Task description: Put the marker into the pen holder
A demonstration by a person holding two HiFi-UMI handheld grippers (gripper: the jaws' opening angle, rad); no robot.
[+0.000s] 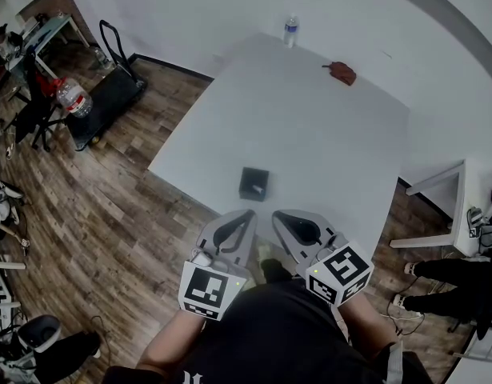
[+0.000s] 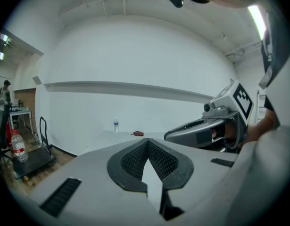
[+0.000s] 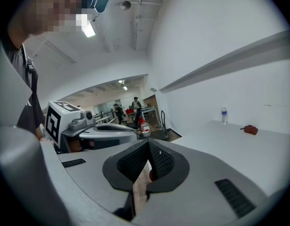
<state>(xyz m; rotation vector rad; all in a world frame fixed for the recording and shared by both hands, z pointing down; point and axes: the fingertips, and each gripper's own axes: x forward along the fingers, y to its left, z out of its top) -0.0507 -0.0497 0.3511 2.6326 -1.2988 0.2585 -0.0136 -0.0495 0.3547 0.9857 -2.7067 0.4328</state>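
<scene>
A dark square pen holder [image 1: 254, 183] stands on the white table [image 1: 310, 126] near its front edge. I cannot make out a marker in any view. My left gripper [image 1: 247, 213] and right gripper [image 1: 279, 214] hover side by side just short of the table's near edge, close to the person's body. Both point toward the holder and both are shut with nothing between the jaws. In the left gripper view the left gripper [image 2: 147, 141] has its ribbed pads [image 2: 135, 157] pressed together. The right gripper [image 3: 148, 143] looks the same in its own view. The holder is hidden in both gripper views.
A water bottle [image 1: 290, 30] and a reddish-brown pouch-like thing [image 1: 340, 72] sit at the table's far edge. A black cart [image 1: 110, 94] with a large bottle [image 1: 74, 98] stands on the wood floor at left. A white side table [image 1: 458, 198] is at right.
</scene>
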